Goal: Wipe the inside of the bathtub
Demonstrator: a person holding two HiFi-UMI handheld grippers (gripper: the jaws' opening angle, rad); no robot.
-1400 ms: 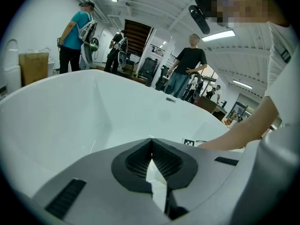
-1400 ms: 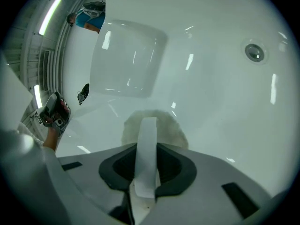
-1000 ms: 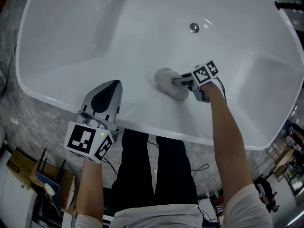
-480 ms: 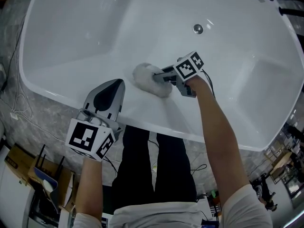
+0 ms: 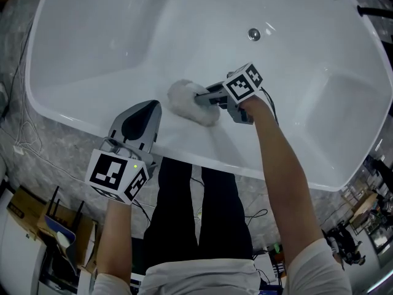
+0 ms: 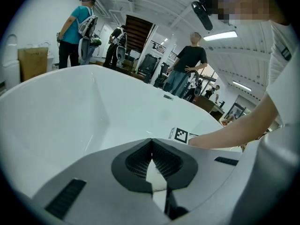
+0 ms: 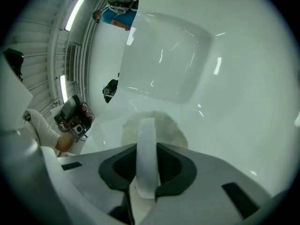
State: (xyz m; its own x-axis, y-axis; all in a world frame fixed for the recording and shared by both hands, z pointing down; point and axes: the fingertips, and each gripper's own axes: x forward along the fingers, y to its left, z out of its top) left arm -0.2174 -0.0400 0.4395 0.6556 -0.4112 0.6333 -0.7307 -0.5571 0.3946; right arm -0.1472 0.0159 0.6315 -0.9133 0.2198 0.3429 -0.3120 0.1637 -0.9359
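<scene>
The right gripper (image 5: 210, 97) is clamping the strap (image 7: 146, 158) of a fluffy white round pad (image 5: 189, 109) against the glossy white bathtub (image 5: 92, 54)'s near inner wall; the left gripper (image 5: 144, 110), jaws together and empty, is idling by the rim; flat, overlapping strokes should be working best.

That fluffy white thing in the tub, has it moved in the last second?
Yes. The fluffy pad, clamped in the right gripper, has slid left across the bathtub floor, farther from the drain and nearer the left gripper.

Grey left gripper (image 5: 149, 108), checkered marker cube (image 5: 116, 176), black trousers (image 5: 184, 220)
</scene>
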